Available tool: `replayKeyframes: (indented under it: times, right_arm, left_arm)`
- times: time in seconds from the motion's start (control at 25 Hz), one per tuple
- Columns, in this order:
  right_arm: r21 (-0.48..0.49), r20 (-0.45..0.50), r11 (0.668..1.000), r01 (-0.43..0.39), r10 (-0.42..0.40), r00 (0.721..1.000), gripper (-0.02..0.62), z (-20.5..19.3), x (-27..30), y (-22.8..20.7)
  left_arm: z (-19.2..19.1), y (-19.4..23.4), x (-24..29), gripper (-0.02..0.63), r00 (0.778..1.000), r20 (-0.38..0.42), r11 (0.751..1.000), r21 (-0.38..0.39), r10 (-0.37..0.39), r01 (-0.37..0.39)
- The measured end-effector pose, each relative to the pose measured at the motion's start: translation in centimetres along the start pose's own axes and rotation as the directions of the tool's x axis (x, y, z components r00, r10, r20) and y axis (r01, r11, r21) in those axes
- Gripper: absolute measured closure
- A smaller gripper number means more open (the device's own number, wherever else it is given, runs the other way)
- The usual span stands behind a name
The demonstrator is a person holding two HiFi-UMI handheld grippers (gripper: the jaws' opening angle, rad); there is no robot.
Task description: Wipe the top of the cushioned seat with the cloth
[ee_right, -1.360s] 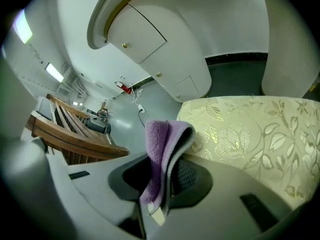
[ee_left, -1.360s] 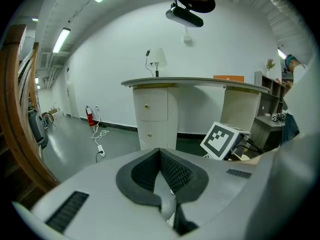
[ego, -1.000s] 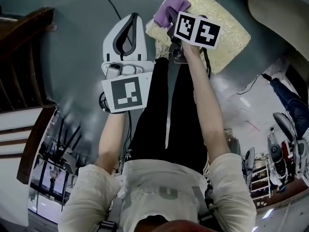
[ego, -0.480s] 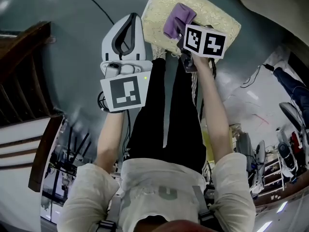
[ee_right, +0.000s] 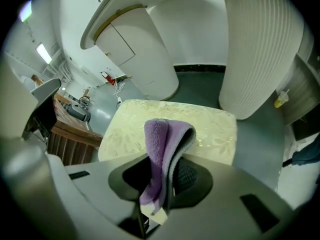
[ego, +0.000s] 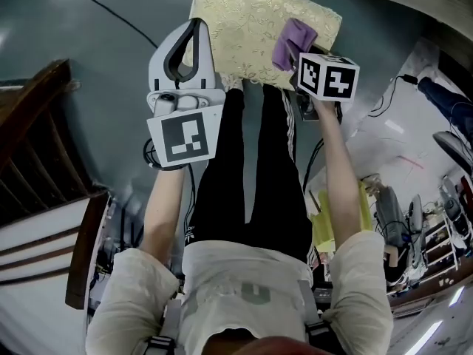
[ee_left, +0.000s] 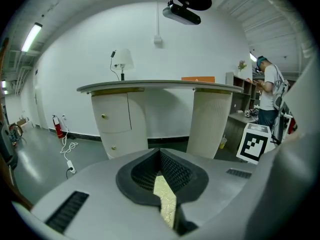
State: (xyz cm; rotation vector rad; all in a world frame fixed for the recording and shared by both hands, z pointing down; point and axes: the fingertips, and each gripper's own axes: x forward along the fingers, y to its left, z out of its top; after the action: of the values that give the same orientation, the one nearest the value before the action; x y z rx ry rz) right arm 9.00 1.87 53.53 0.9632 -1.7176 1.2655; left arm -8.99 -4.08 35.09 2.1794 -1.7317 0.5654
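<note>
The cushioned seat (ego: 247, 24) is pale yellow with a leaf pattern and sits on the grey floor ahead of the person's legs. A purple cloth (ego: 293, 41) lies folded on its near right part. My right gripper (ego: 297, 56) is shut on the cloth, which rises between the jaws (ee_right: 161, 139) with the seat (ee_right: 131, 128) beyond it. To the seat's left, my left gripper (ego: 194, 26) has its jaw tips together and holds nothing. In the left gripper view (ee_left: 161, 156) a strip of the seat (ee_left: 165, 198) shows through the slit between the pads.
Two white ribbed pedestals (ee_right: 256, 49) carrying a round tabletop (ee_left: 160, 86) stand just past the seat. Dark wooden furniture (ego: 41, 161) is on the left. A cable (ego: 96, 6) runs over the floor. Shelves and clutter (ego: 436, 228) fill the right side, where a person (ee_left: 272, 91) stands.
My right gripper has slid the cloth from the seat's near left corner across to its near right part. The left gripper has kept its place beside the seat.
</note>
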Motion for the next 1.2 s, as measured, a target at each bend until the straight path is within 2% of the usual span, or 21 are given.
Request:
replayKeyframes:
  times: [0.36,0.64,0.84,1.2]
  right_arm:
    - [0.009,0.017,0.992,0.124,-0.124,0.992,0.502,-2.2,-3.4,-6.4]
    - [0.040,0.008,0.991,0.128,-0.128,0.992,0.502,-3.0,-3.9,-7.9]
    - [0.002,-0.001,0.988,0.152,-0.152,0.988,0.502,-3.4,-3.8,-9.2]
    - [-0.013,-0.017,0.985,0.174,-0.174,0.985,0.502,-3.2,-4.1,-8.9]
  left_arm:
    - [0.6,-3.0,1.1,0.600,0.997,-0.005,0.995,0.058,-0.080,0.080]
    - [0.2,-4.4,1.3,0.600,0.994,-0.021,0.991,0.078,-0.111,0.112]
    - [-0.5,-5.2,1.9,0.600,0.992,-0.025,0.988,0.084,-0.125,0.126]
    - [0.2,-4.3,1.7,0.600,0.995,-0.017,0.992,0.077,-0.103,0.104]
